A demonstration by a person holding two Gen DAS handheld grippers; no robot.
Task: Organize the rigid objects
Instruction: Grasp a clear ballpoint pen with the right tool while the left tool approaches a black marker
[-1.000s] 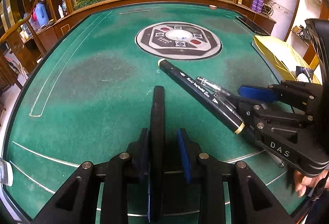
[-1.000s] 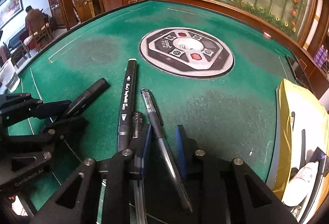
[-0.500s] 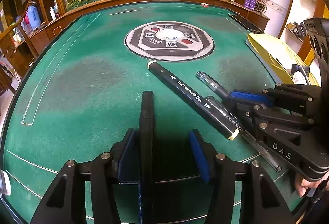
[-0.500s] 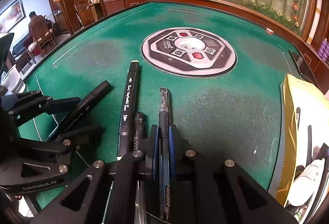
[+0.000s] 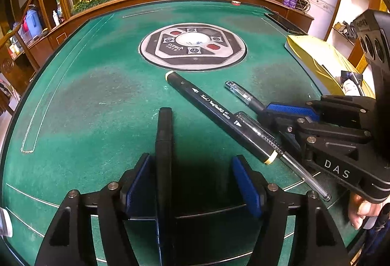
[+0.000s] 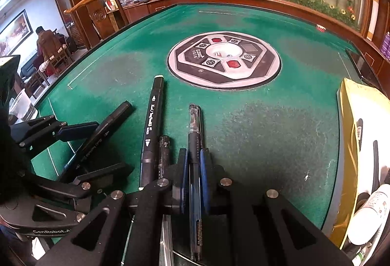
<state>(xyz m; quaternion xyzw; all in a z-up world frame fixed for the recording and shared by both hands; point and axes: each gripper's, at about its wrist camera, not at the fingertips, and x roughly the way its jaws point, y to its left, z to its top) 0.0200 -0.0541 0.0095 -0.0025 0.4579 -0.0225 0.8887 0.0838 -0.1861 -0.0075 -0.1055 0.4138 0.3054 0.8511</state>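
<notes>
In the left wrist view my left gripper [image 5: 192, 161] has its jaws opening. A plain black marker [image 5: 163, 144] lies on the green felt between them, close to the left pad and well apart from the right pad. To the right lies a black marker with cream caps [image 5: 217, 114], and a clear pen [image 5: 299, 173] lies along it. My right gripper [image 6: 194, 161] is shut on a clear-capped gel pen [image 6: 194, 129] that points away along its fingers. The capped marker [image 6: 153, 124] and the plain marker [image 6: 104, 132] lie to its left, with my left gripper [image 6: 97, 151] around the plain one.
A round grey control panel [image 5: 192, 46] sits in the middle of the green table [image 5: 97, 95]. A yellow padded bag [image 6: 353, 119] holding a bottle and more pens lies at the right edge. A raised wooden rim [image 6: 243, 0] bounds the far side.
My left jaws spread wide, freeing the plain black marker, which stays by the left pad. My right jaws closed on the gel pen, which swung in line with the fingers.
</notes>
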